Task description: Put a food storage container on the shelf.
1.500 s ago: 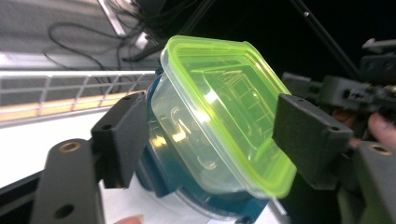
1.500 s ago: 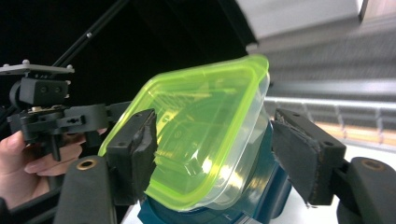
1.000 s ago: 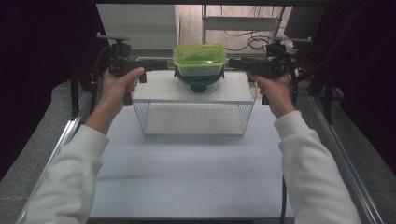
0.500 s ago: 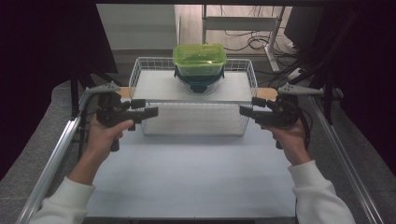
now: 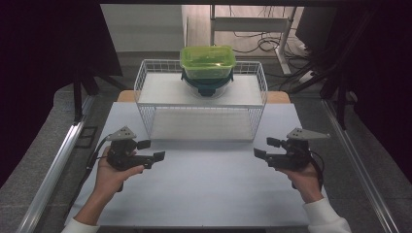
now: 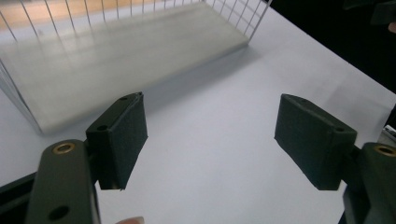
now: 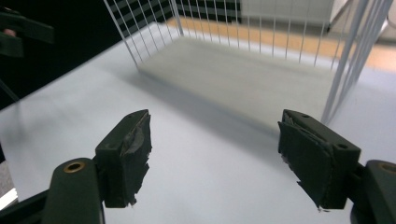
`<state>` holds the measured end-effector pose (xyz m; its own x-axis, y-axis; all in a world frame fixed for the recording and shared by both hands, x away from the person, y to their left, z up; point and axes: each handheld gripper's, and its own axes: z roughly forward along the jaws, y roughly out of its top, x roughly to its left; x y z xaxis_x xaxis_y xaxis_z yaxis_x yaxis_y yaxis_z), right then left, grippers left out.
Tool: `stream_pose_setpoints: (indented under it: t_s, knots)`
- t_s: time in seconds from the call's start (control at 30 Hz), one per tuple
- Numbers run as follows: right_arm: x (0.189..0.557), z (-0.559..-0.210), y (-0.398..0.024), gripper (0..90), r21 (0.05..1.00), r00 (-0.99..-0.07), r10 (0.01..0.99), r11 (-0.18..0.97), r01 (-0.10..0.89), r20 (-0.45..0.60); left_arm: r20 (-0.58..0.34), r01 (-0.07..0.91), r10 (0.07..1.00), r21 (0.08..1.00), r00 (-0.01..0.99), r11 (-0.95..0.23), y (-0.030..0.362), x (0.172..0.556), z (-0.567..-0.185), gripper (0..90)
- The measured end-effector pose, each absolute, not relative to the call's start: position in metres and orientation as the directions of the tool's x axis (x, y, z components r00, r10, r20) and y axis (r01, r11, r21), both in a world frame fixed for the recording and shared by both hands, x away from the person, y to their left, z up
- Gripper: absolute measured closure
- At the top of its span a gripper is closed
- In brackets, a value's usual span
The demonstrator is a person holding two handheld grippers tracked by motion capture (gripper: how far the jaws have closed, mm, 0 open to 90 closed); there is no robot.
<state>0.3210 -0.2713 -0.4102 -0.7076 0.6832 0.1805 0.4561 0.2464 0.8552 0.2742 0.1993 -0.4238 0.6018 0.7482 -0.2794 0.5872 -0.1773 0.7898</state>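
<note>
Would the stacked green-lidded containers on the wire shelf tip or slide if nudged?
Probably tippy: the green container sits atop a narrower dark bowl. The pair likely slides easily on the wire shelf, whose top looks smooth. Both look like light plastic; contents unclear.

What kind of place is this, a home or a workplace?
Probably a lab or workshop bench for recording tasks, not a home: a white table with metal side rails, loose cables on the floor behind, and a wire rack carrying stacked food containers.
</note>
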Motion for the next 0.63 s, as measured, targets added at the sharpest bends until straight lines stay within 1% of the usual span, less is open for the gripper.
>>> stream_pose_setpoints:
  t_s: [0.13,0.23,0.4,0.5,0.53,0.63]
  knots:
    - [0.324,-0.427,-0.272,24.1,0.827,-0.697,0.69,0.267,0.494,0.194,-0.254,0.612,0.766,0.76,0.59,-0.22,0.198,0.275,-0.441,24.4]
    - [0.325,-0.428,-0.272,24.0,0.828,-0.697,0.691,0.27,0.492,0.189,-0.233,0.609,0.776,0.759,0.586,-0.232,0.196,0.276,-0.443,24.3]
    - [0.323,-0.429,-0.273,23.1,0.826,-0.695,0.695,0.273,0.493,0.185,-0.225,0.605,0.773,0.758,0.594,-0.245,0.195,0.275,-0.445,24.0]
    - [0.322,-0.431,-0.275,20.5,0.827,-0.69,0.701,0.271,0.492,0.182,-0.232,0.608,0.776,0.759,0.587,-0.233,0.198,0.276,-0.446,23.7]
    - [0.322,-0.432,-0.276,17.7,0.827,-0.685,0.706,0.268,0.493,0.179,-0.231,0.608,0.778,0.76,0.584,-0.23,0.199,0.276,-0.447,23.0]
    - [0.324,-0.435,-0.276,14.8,0.825,-0.68,0.71,0.267,0.497,0.18,-0.238,0.612,0.789,0.762,0.566,-0.21,0.204,0.277,-0.45,22.2]
